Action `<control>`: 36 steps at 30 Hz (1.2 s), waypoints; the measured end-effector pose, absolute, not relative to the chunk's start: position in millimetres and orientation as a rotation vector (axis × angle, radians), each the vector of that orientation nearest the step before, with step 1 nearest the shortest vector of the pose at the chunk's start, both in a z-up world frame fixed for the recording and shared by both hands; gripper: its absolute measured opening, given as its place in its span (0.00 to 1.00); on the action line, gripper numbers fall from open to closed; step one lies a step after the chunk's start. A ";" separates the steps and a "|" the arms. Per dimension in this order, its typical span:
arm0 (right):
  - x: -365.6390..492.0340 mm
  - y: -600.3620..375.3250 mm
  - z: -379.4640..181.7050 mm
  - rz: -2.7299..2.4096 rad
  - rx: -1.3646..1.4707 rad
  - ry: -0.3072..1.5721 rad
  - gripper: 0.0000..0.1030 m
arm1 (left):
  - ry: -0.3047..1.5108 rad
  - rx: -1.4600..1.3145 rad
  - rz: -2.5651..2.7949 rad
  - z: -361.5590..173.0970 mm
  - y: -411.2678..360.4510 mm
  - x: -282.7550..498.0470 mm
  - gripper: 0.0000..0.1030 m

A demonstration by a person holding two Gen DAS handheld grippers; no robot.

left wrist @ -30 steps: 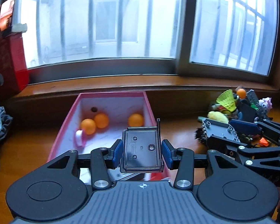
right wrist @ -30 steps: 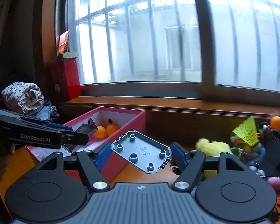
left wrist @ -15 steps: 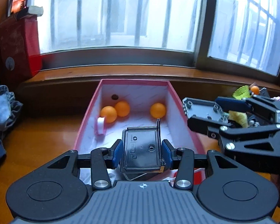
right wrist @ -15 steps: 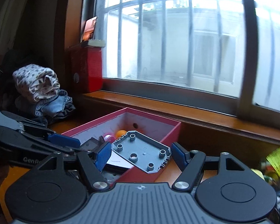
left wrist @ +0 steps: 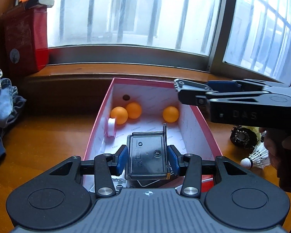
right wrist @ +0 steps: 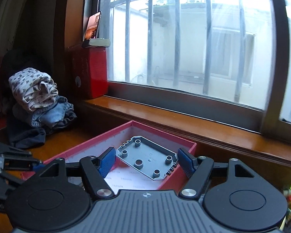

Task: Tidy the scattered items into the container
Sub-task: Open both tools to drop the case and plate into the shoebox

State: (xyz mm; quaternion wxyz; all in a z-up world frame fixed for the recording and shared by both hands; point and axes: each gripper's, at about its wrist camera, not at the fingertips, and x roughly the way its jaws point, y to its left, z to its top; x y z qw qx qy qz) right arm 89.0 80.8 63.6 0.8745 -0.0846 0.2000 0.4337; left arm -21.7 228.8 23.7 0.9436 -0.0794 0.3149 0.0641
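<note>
Left wrist view: the left gripper (left wrist: 147,160) is closed on a dark clear-lidded case (left wrist: 147,156), its blue pads pressing both sides, held over the near end of the red box (left wrist: 201,124). Inside the box, three orange balls (left wrist: 133,110) lie toward 12 o'clock, with a white tape roll (left wrist: 112,126) at 11 o'clock. The right gripper (left wrist: 179,86) reaches in from 2 o'clock above the box's far right corner, gripping a grey plate (left wrist: 190,84). A shuttlecock (left wrist: 256,158) lies on the table (left wrist: 38,145) at 3 o'clock.

Right wrist view: the right gripper (right wrist: 147,161) is partly closed, its pads touching opposite corners of the grey plate (right wrist: 147,160), held tilted over the red box (right wrist: 164,136). Folded clothes (right wrist: 38,99) sit at 10 o'clock.
</note>
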 end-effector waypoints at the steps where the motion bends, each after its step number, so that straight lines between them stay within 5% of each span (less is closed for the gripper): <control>1: 91.2 84.7 63.1 0.912 -0.178 0.422 0.70 | 0.641 -0.162 0.133 23.9 229.0 -21.5 0.44; 21: 133.4 127.4 31.6 0.958 -0.179 0.548 0.71 | 0.677 -0.178 0.192 11.8 238.6 5.0 0.46; 36: 133.7 119.2 40.6 0.942 -0.118 0.586 0.81 | 0.659 -0.198 0.198 18.2 237.7 3.5 0.80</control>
